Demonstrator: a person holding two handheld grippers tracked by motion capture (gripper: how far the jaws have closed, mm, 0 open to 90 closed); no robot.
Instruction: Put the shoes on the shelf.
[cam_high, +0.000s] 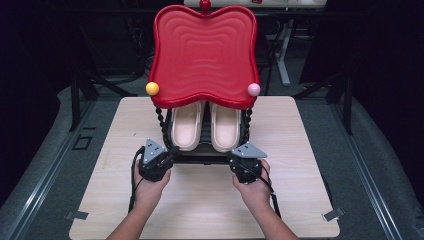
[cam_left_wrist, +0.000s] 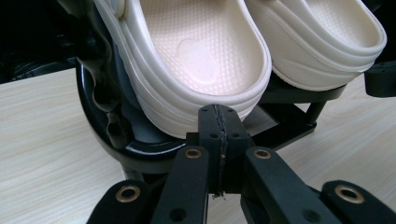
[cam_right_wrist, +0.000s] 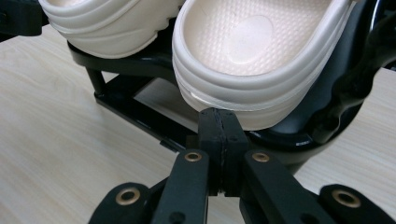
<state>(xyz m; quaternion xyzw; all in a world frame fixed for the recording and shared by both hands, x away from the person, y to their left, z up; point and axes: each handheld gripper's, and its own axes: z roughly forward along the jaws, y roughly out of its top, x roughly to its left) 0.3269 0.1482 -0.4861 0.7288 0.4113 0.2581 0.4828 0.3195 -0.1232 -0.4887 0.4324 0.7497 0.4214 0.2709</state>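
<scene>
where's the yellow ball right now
In the high view the yellow ball sits at the left front corner of the red tray, above the cream clogs.

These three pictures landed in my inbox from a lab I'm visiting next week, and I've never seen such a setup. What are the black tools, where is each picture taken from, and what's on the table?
No robot arm is here: a person holds a black two-jaw hand gripper in each hand, the left gripper and the right gripper.

The high view comes from a fixed camera above the person, looking down on a light wooden table. The other two views come from cameras riding on each gripper, looking along its own jaws.

On the table stands a black rack topped by a glossy red ridged tray with a yellow ball and a pink ball at its corners. On the shelf below the tray lie two cream rubber clogs, side by side.

Both grippers have their jaws pressed shut with nothing between them, tips close to the clogs' heels.
</scene>
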